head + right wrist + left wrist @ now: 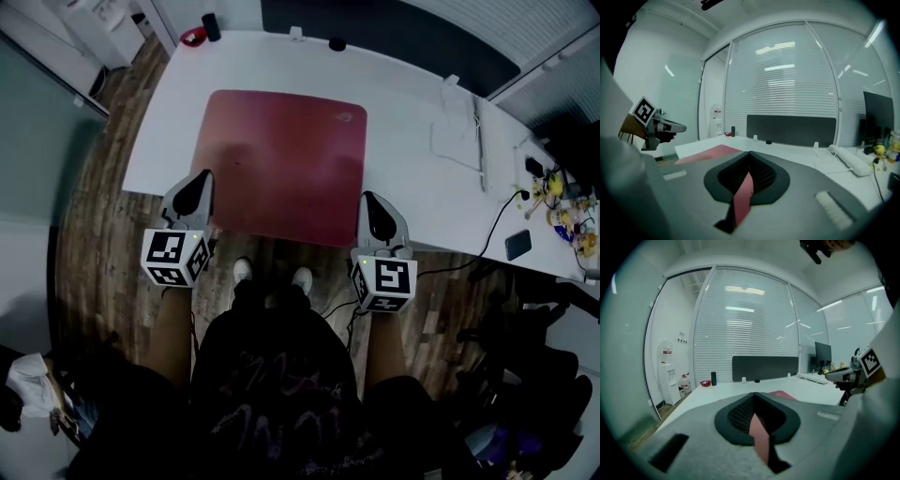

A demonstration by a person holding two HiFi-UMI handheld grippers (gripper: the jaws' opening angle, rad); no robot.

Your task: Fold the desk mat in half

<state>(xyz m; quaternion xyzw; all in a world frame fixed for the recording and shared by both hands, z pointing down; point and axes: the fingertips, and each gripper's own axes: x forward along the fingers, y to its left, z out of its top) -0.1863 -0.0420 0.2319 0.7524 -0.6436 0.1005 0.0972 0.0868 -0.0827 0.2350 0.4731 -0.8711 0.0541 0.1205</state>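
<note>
A dark red desk mat (281, 164) lies flat on the white table (412, 103), its near edge at the table's front. My left gripper (200, 187) is shut on the mat's near left corner, and a red strip of mat (760, 434) shows pinched between its jaws. Over at the near right corner my right gripper (373, 208) is shut as well, with a red strip of mat (742, 197) between its jaws. In the right gripper view the rest of the mat (710, 152) stretches flat to the left.
A white keyboard (480, 141) with a cable lies on the table's right part, and a dark phone (517, 244) sits near the right edge. A black cylinder (211, 26) and a red item (192, 37) stand at the far left corner. A dark divider panel (375, 28) lines the back.
</note>
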